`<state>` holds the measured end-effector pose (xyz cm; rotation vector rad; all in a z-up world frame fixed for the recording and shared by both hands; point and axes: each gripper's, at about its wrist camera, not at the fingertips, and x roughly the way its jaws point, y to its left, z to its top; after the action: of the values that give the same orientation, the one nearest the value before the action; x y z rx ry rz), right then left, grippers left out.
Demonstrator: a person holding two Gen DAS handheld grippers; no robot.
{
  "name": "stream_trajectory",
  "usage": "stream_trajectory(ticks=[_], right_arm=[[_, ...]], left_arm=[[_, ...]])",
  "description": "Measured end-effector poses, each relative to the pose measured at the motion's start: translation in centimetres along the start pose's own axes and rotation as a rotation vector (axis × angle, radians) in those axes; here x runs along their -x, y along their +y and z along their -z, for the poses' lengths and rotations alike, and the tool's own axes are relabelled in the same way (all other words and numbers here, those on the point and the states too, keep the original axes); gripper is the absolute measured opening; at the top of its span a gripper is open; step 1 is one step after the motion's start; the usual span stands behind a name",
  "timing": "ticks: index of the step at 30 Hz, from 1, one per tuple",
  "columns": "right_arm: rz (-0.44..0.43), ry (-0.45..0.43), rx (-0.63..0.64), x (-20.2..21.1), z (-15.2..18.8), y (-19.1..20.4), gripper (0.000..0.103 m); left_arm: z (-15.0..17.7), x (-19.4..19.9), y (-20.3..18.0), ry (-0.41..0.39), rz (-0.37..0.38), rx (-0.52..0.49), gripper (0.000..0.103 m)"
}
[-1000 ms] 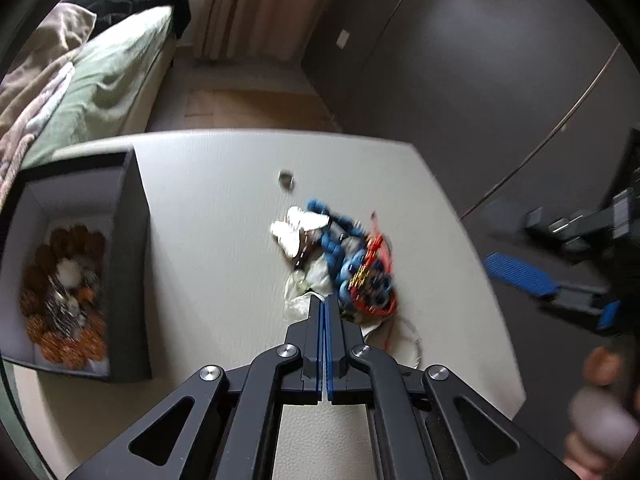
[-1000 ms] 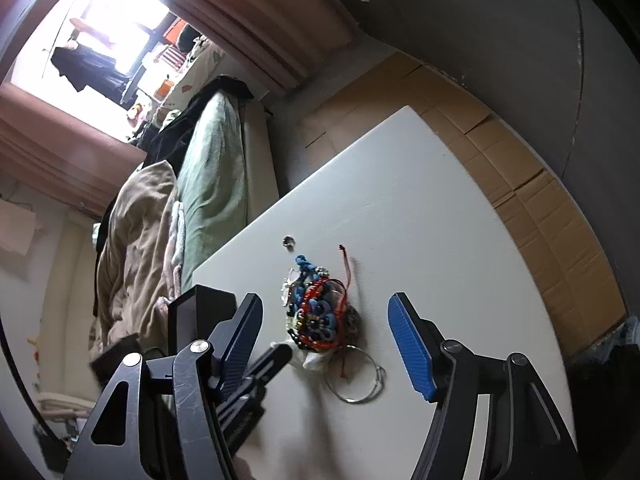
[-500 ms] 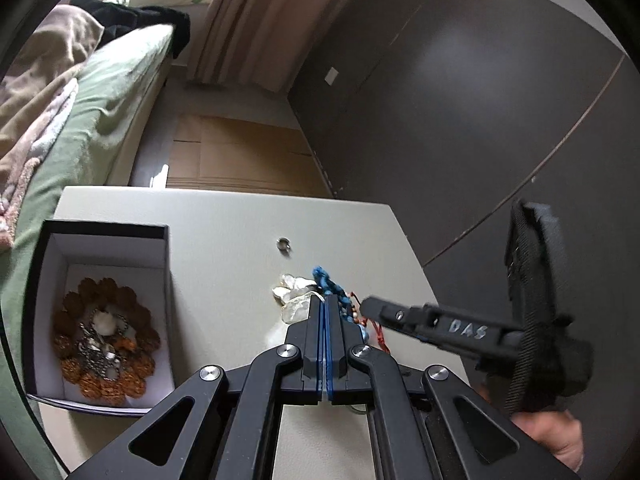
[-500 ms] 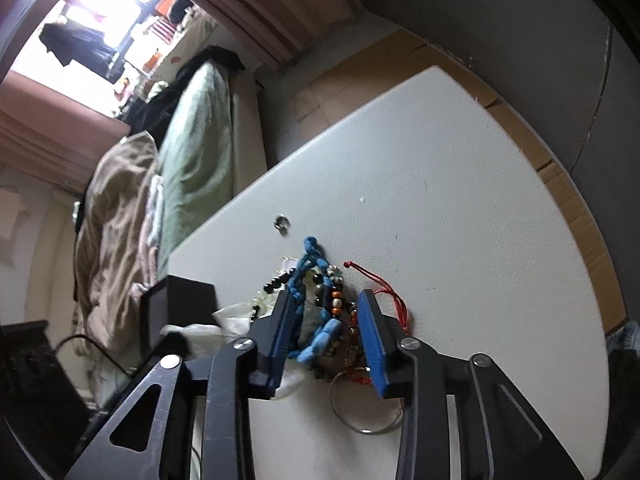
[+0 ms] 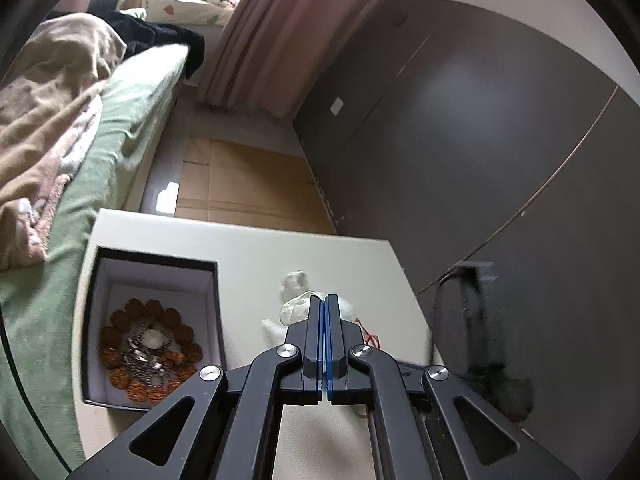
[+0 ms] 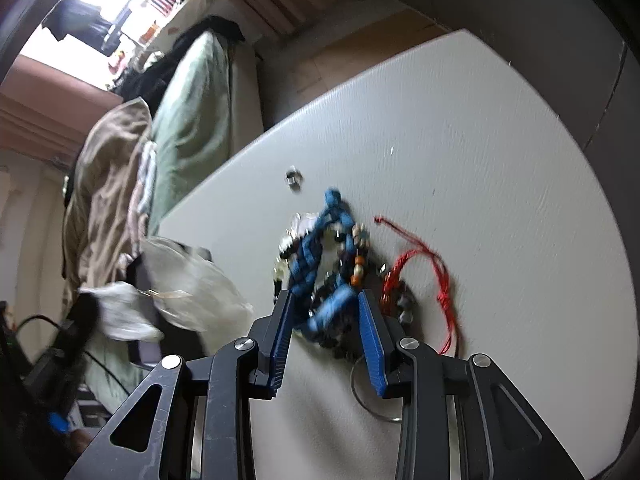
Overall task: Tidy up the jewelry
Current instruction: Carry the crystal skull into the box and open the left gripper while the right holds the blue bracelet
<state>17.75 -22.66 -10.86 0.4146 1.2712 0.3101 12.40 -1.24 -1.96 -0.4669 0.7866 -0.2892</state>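
A tangle of jewelry lies on the white table (image 6: 500,168): a blue braided bracelet (image 6: 320,256), a beaded strand (image 6: 358,264), a red cord (image 6: 432,272) and a metal ring (image 6: 372,396). My right gripper (image 6: 326,312) is closed around the blue bracelet's near end. My left gripper (image 5: 324,308) is shut on a clear plastic bag (image 5: 296,304), seen hanging at the left in the right wrist view (image 6: 192,292). A black jewelry box (image 5: 152,328) holds a brown bead bracelet (image 5: 148,348).
A small silver ring (image 6: 294,178) lies alone on the table beyond the pile. A bed with green sheet (image 5: 104,152) runs along the table's left side. A dark wardrobe wall (image 5: 480,140) stands to the right.
My right gripper came down onto the pile and closed around the blue bracelet. My left gripper rose and pulled back with the plastic bag, away from the pile.
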Motion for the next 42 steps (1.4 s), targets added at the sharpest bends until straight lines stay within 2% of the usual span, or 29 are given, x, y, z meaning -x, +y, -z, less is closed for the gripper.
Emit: stream_trajectory(ticks=[1, 2, 3, 11, 16, 21, 23, 30, 38, 42], right_arm=[[0.007, -0.007, -0.004, -0.1, 0.1, 0.0, 0.034], [0.011, -0.019, -0.01, 0.1, 0.2, -0.1, 0.026], [0.016, -0.031, -0.015, 0.4, 0.3, -0.1, 0.024], [-0.029, -0.126, 0.006, 3.2, 0.7, 0.1, 0.022], [-0.063, -0.17, 0.016, 4.3, 1.0, 0.6, 0.022], [-0.096, -0.204, 0.031, 5.0, 1.0, 1.6, 0.022], [-0.113, -0.222, 0.043, 5.4, 1.0, 1.9, 0.022], [-0.174, -0.273, 0.089, 6.6, 1.1, 3.5, 0.022], [-0.198, -0.276, 0.112, 6.0, 1.3, 4.9, 0.022], [-0.194, -0.267, 0.121, 5.2, 1.6, 5.7, 0.022]], left_arm=[[-0.1, 0.4, 0.1, -0.01, 0.0, 0.003, 0.0], [-0.3, 0.8, 0.3, -0.018, -0.001, 0.006, 0.0], [-0.4, 1.3, 0.5, -0.028, -0.002, 0.01, 0.0], [-1.2, 4.9, 3.6, -0.101, -0.056, 0.053, 0.0], [-1.4, 5.6, 5.3, -0.11, -0.092, 0.073, 0.0], [-1.2, 4.6, 6.3, -0.068, -0.127, 0.076, 0.0], [-0.8, 3.9, 6.8, -0.034, -0.163, 0.088, 0.0], [0.5, 1.7, 8.1, 0.077, -0.222, 0.116, 0.0], [0.0, 4.5, 7.7, 0.011, -0.196, 0.115, 0.0], [0.2, 4.0, 8.0, 0.04, -0.19, 0.114, 0.0]])
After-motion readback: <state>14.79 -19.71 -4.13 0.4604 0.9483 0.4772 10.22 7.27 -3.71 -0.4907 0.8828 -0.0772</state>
